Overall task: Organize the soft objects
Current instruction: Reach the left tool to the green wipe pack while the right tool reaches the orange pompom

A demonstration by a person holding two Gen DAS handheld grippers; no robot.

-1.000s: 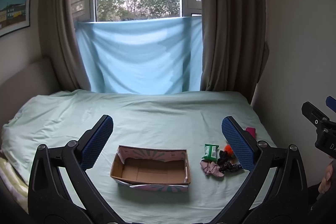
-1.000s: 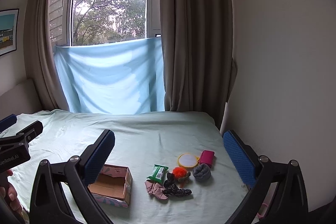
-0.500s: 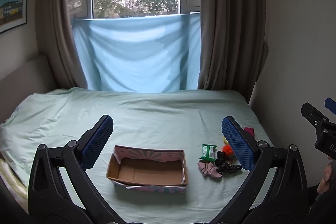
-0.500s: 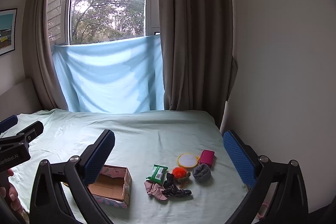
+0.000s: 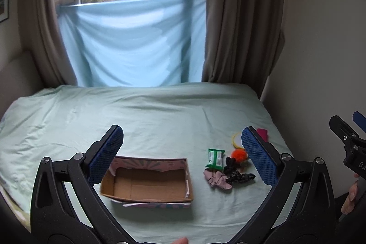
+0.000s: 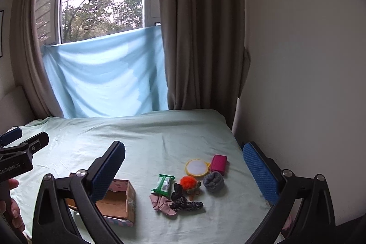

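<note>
An open, empty cardboard box (image 5: 148, 182) lies on the pale green bed (image 5: 160, 116); it also shows in the right wrist view (image 6: 116, 200). Right of it sits a cluster of small items: a green packet (image 6: 163, 184), a pink cloth (image 6: 163, 202), a black scrunchie (image 6: 186, 205), an orange pompom (image 6: 188, 181), a grey rolled sock (image 6: 213, 181), a round yellow-rimmed mirror (image 6: 196, 167) and a magenta pouch (image 6: 218, 164). My left gripper (image 5: 183, 152) is open above the box. My right gripper (image 6: 184, 166) is open above the cluster.
A blue sheet (image 5: 135, 42) hangs over the window between brown curtains (image 5: 242, 15). A white wall (image 6: 308, 61) runs along the bed's right edge. A padded headboard (image 5: 16, 70) stands at the left.
Both grippers have moved forward and lower toward the bed. The box and the cluster look larger and nearer. Nothing was picked up.
</note>
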